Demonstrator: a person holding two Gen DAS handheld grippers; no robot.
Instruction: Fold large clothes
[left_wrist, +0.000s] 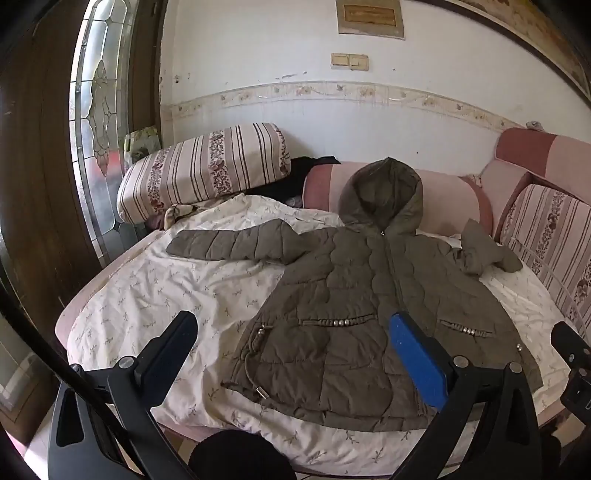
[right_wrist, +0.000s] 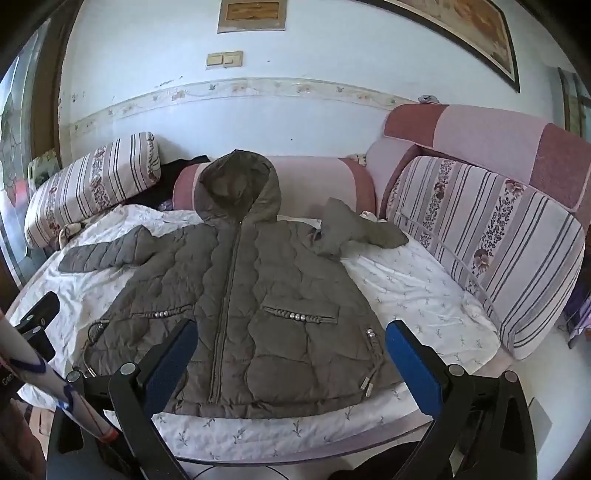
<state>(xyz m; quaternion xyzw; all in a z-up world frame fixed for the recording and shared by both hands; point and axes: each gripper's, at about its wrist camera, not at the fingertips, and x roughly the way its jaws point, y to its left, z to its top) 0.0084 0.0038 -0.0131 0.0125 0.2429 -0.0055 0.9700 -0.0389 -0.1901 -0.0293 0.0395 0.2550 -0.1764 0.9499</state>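
Observation:
An olive quilted hooded jacket (left_wrist: 354, 295) (right_wrist: 243, 295) lies flat, front up and zipped, on a white floral sheet (left_wrist: 155, 291) (right_wrist: 413, 291). Its hood leans on a pink bolster behind. One sleeve stretches out to the left; the other is bunched up at the right shoulder. My left gripper (left_wrist: 295, 343) hovers open above the jacket's lower left hem, touching nothing. My right gripper (right_wrist: 291, 347) is open too, hanging over the hem near the zip's bottom end. Nothing sits between either pair of fingers. The right gripper's tip (left_wrist: 569, 347) shows at the left wrist view's edge.
A striped bolster (left_wrist: 199, 170) lies at the back left, dark clothing (left_wrist: 295, 177) beside it. Striped and pink cushions (right_wrist: 491, 236) line the right side. The wall stands behind, a wooden door with patterned glass (left_wrist: 96, 122) to the left. A sleeve (right_wrist: 48, 384) shows at the lower left.

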